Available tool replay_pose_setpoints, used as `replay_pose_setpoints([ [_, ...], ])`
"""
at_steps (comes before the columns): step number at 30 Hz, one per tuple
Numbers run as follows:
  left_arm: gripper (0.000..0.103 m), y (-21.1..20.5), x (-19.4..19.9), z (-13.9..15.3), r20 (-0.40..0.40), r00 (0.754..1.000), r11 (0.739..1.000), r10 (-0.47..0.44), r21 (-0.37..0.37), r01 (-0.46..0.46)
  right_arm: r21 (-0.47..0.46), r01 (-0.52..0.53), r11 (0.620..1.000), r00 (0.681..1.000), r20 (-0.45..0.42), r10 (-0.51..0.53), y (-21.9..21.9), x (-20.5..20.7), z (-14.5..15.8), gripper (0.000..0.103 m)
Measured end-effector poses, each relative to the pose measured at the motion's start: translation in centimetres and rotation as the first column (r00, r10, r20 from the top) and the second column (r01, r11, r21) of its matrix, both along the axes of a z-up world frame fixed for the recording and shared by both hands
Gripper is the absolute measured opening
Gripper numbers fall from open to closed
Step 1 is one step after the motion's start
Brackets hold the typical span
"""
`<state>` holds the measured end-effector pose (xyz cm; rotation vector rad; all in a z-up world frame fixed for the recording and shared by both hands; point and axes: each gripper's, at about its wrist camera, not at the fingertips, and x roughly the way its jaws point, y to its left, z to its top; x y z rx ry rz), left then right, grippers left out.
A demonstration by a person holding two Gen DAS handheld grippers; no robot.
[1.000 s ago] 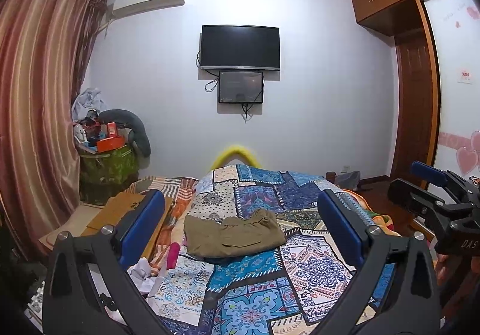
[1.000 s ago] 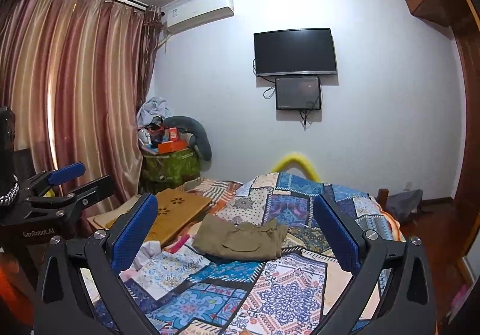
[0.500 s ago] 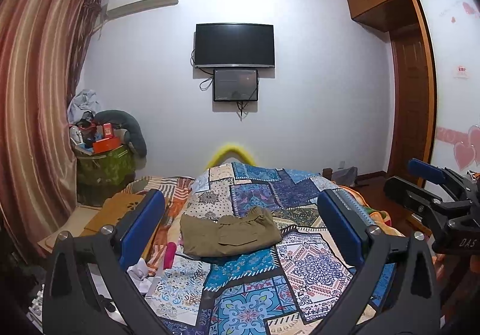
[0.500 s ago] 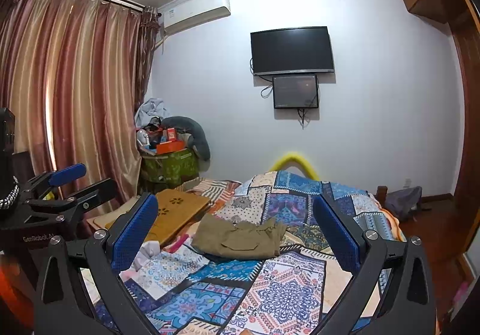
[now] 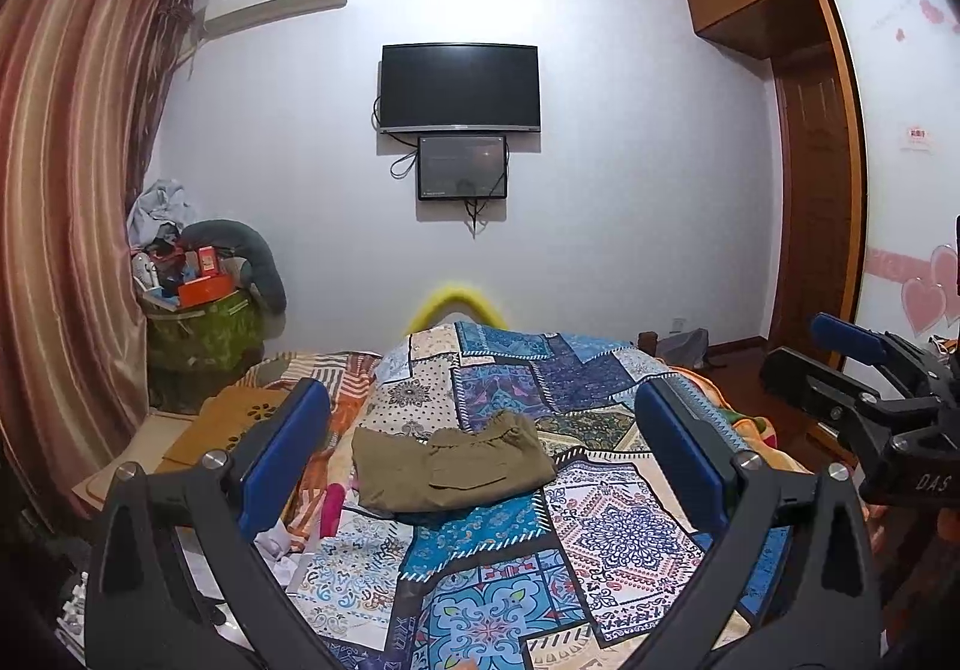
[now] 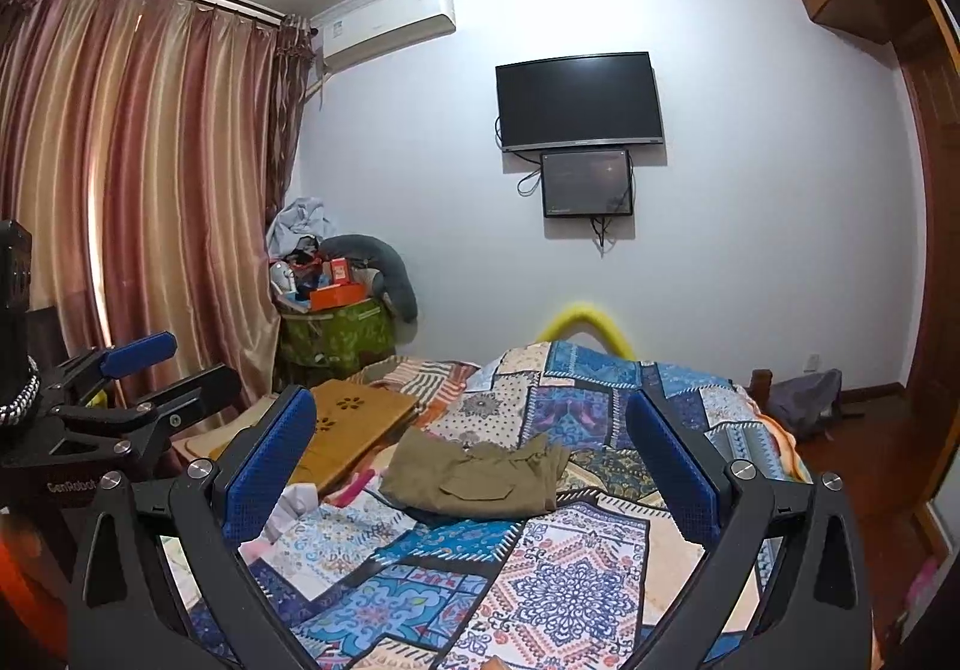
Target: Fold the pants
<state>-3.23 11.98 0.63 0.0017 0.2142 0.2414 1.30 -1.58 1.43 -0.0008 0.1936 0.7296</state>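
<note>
The olive pants are lying in a compact folded bundle on the patchwork quilt of the bed, towards its left side and well beyond both tools. Both the left tongs and the right tongs are being held spread wide apart with nothing between the blue pads, well short of the cloth. Judging from the tidy bundle, the folding is being treated as finished or nearly so; the last step appears to be in hand. If another fold is wanted, the tongs are going to have to be brought forward and down to an edge of the bundle and closed on the layers together. Writing is being shown on the tools: "DAS" on the right one, "GenRobot" on the left one. The pink note on the wardrobe door cannot be read.
</note>
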Motion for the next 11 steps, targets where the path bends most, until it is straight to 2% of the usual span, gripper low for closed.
replay_pose_setpoints([
  [11,0.103,-0.32,0.5,-0.15,-0.019,1.0,1.0,-0.021,0.001,0.021,0.002,0.007,1.0,1.0,-0.004,-0.007,-0.15,0.23,-0.03,0.103],
])
